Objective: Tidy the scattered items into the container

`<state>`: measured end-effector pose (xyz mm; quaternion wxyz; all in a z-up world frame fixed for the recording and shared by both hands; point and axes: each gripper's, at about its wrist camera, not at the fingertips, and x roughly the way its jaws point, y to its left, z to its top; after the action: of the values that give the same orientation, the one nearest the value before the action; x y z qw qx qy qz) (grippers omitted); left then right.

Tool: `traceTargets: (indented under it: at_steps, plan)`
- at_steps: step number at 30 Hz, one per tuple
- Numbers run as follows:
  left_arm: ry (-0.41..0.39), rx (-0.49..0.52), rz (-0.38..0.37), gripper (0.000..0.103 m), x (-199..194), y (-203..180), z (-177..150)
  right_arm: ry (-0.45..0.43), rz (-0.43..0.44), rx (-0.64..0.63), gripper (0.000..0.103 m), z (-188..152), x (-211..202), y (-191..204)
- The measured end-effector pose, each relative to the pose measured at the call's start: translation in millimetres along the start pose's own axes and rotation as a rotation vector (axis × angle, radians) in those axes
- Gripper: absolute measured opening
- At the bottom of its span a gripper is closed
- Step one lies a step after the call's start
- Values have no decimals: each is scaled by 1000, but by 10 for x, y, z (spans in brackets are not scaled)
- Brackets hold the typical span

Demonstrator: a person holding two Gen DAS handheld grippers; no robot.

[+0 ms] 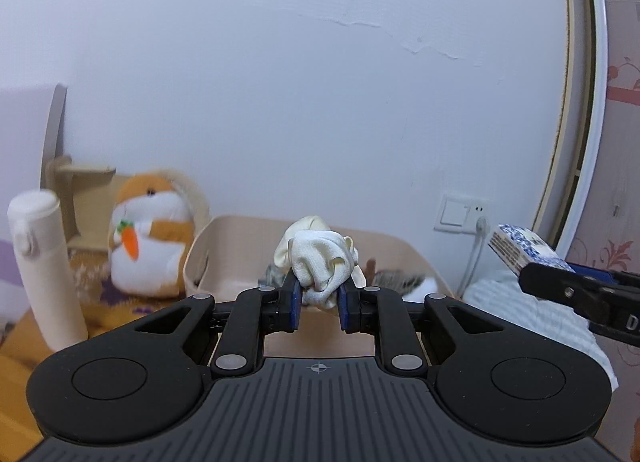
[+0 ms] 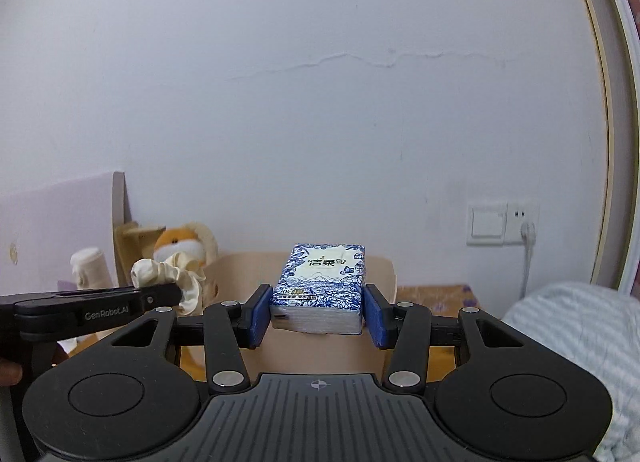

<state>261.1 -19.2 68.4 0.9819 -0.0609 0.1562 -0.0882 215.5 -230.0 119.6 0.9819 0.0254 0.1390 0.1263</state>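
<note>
My left gripper [image 1: 319, 296] is shut on a cream scrunchie [image 1: 320, 264] and holds it above the near side of the beige container [image 1: 224, 258]. My right gripper [image 2: 318, 312] is shut on a blue-and-white tissue pack [image 2: 322, 286], held in the air in front of the same container [image 2: 380, 274]. The tissue pack also shows at the right in the left wrist view [image 1: 524, 248]. The scrunchie shows at the left in the right wrist view [image 2: 172, 276]. A few grey and white items [image 1: 400, 280] lie inside the container, mostly hidden.
An orange-and-white plush hamster [image 1: 152, 238] and a cream bottle [image 1: 44, 262] stand left of the container, with an open cardboard box [image 1: 80, 197] behind. A white striped quilt [image 1: 520, 314] lies at the right. A wall switch and socket [image 1: 464, 215] sit behind.
</note>
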Motion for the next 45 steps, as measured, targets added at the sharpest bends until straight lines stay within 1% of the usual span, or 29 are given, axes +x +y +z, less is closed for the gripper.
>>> traceTargets:
  at_steps: [5,10,13,17,22,26,35,42,45]
  plan:
    - [-34,50,12,18,47,-110,114,-21,-4,10,45,116,101,-8]
    - [-7,36,14,18,207,-94,240,-26,-14,-7,45,217,298,31]
    - [-2,21,51,18,314,-55,292,-16,-19,-1,45,280,416,17]
    - [-1,30,95,18,479,-3,340,2,-16,-16,45,349,580,14]
    - [14,47,127,18,674,21,372,-3,-28,-41,45,406,731,57]
    - [53,52,138,18,858,48,368,26,-21,-53,45,432,925,108]
    - [151,91,158,18,1240,104,258,101,-17,-135,45,377,1403,331]
    - [256,76,170,18,1522,238,160,187,-13,-162,45,287,1756,425]
    - [293,79,178,18,1618,284,112,220,-16,-177,45,177,1831,434]
